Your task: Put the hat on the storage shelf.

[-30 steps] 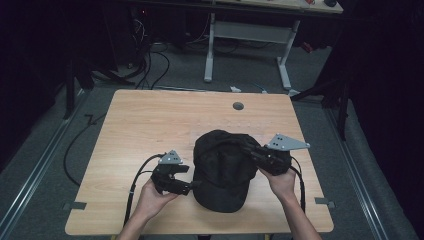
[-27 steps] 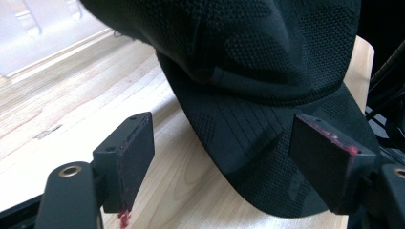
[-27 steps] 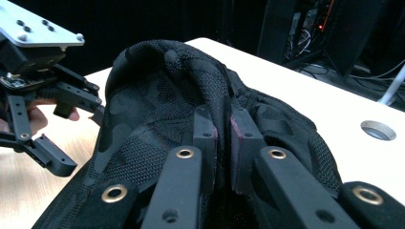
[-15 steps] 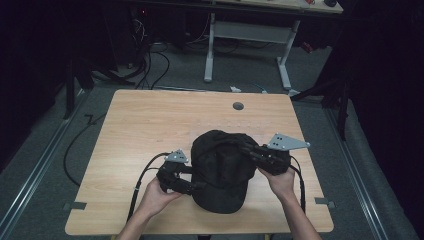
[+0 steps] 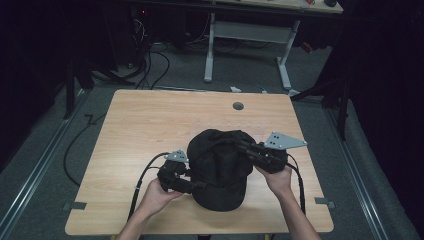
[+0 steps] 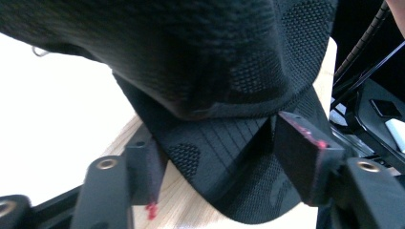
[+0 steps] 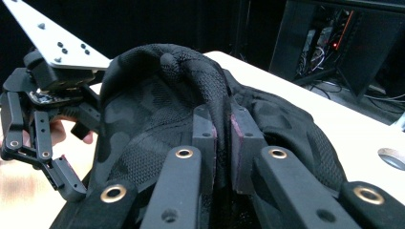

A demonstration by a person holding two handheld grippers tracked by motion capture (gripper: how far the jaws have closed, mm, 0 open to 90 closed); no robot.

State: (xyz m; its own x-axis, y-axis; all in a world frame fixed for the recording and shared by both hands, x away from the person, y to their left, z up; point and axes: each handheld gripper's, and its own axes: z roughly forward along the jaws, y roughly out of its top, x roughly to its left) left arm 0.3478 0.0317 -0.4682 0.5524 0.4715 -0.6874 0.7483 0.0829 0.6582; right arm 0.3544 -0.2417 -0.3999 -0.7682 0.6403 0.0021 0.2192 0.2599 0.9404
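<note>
Black cap (image 5: pixel 220 165) looks soft, light. Right gripper (image 7: pixel 222 131) pinches a crown fold; left gripper (image 6: pixel 215 157) wide open, straddling the stiffer brim.

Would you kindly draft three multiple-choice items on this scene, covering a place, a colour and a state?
1. Where on the wooden table is the cap?
A. near edge, between the grippers
B. far left corner
C. on the floor

2. What colour is the cap?
A. red
B. black
C. white

3. How is the right gripper?
A. open, clear of the cap
B. lying on the table
C. shut on a fold of the cap

Answers: 1 A, the high view shows it near the person, with the left gripper at its brim; 2 B, dark fabric in every view; 3 C, fabric is pinched between its pads.
</note>
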